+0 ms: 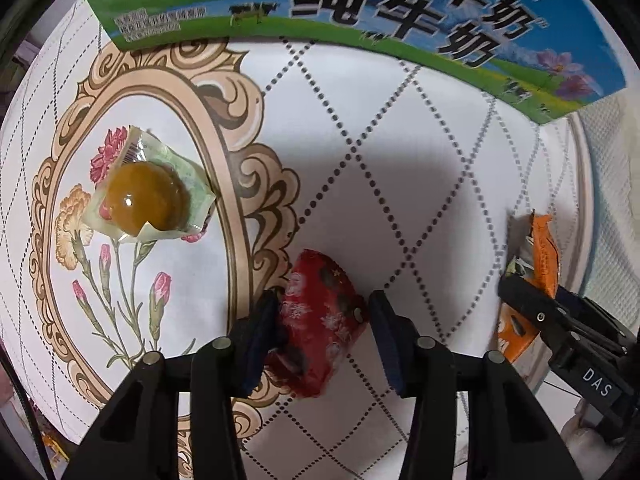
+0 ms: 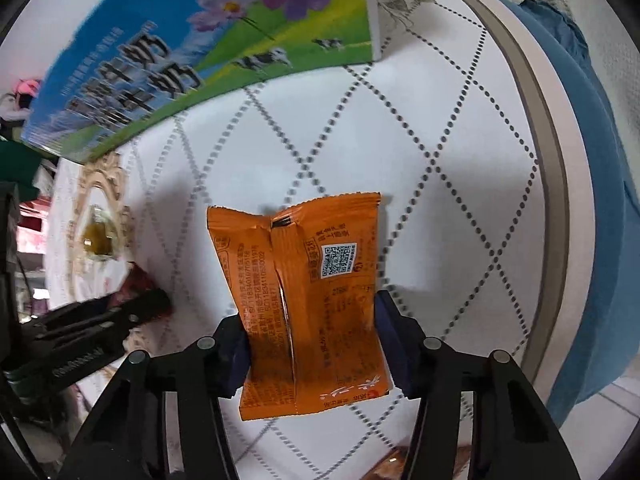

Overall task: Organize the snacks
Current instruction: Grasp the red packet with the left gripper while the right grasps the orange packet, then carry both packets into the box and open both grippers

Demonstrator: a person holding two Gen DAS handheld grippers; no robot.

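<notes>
**Both snacks gripped, ready to lift**

The left tongs [image 1: 324,336] are clamped on the crinkled red foil snack packet [image 1: 320,320]; the right tongs [image 2: 310,350] pinch the flat orange foil packet [image 2: 308,304], both just above the white quilted table [image 1: 420,184]. Lift straight (foil slips easily), then carry toward the blue-green milk carton box [image 1: 360,8].

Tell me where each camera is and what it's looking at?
Left wrist: rides the left gripper, looking down its fingers at the red snack it pinches; the right gripper shows too.
Right wrist: rides the right gripper, looking down at the orange packet between its fingers; the left gripper shows.
Shared: milk box, green-wrapped pastry, quilted tablecloth.
</notes>
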